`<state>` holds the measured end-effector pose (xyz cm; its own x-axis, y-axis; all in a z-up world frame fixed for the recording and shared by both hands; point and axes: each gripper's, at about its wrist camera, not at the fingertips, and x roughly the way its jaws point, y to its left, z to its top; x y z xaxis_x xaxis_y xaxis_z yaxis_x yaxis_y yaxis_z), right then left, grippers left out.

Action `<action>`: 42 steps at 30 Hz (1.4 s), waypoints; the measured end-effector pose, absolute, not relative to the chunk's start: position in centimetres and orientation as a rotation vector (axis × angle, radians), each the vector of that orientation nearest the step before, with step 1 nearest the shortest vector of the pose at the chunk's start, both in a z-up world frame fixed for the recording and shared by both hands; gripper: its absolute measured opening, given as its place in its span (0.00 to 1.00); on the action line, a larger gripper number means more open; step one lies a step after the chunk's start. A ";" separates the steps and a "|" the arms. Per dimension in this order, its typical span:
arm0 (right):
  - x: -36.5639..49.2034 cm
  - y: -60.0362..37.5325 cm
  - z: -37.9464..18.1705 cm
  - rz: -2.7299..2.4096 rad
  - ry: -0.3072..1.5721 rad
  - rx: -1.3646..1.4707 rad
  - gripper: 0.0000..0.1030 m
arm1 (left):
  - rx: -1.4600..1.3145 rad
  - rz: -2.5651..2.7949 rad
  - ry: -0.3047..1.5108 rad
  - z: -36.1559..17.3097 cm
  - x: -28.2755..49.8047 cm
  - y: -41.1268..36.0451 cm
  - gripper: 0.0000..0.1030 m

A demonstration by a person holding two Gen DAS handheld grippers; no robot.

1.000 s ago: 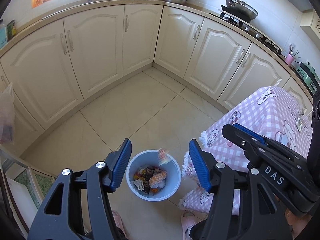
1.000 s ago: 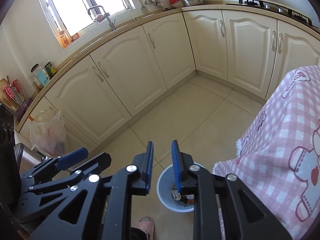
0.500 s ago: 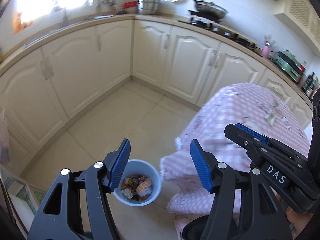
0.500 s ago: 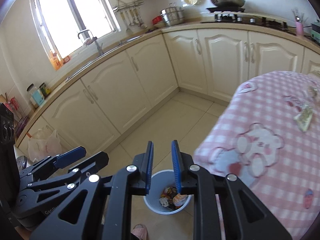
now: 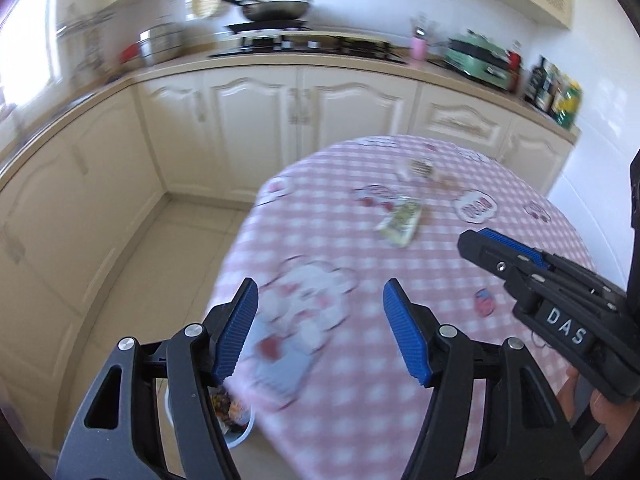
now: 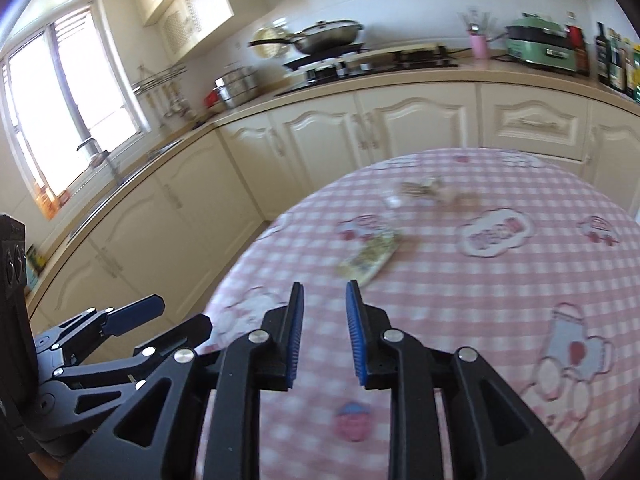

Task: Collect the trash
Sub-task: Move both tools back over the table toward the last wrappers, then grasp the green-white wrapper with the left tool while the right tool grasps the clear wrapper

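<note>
Left gripper: mine, jaws spread wide, nothing between the pads, above the near part of the pink checked tablecloth.
Right gripper: mine, jaws drawn in to a narrow empty gap, also above the cloth.
Flat snack wrapper: yellow-green, lying mid-table, ahead of both grippers (blurred, print unreadable).
Small crumpled scraps: farther back on the cloth, near the far edge.
Trash bin: pale blue, on the floor beside the table's edge, partly behind my left finger, wrappers inside.
Wok: on the stove behind.
</note>
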<state>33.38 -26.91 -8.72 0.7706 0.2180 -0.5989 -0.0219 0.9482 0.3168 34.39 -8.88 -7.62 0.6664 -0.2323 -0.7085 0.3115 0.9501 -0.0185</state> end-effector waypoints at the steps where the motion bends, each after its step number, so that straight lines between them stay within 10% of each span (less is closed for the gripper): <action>1: 33.4 -27.9 -9.0 0.118 0.682 0.309 0.23 | 0.126 -0.321 0.782 -7.8 34.7 -10.1 0.61; 19: 39.3 -35.8 -12.7 0.012 0.746 0.356 0.38 | 0.230 -0.418 0.886 -12.4 44.0 -20.4 0.60; 26: 42.3 -35.4 -12.8 0.004 0.735 0.358 0.51 | 0.186 -0.464 0.898 -13.0 44.5 -19.5 0.16; 42: 49.5 -35.5 -14.1 -0.084 0.741 0.605 0.58 | -0.012 -0.239 0.798 -10.6 47.5 -11.0 0.13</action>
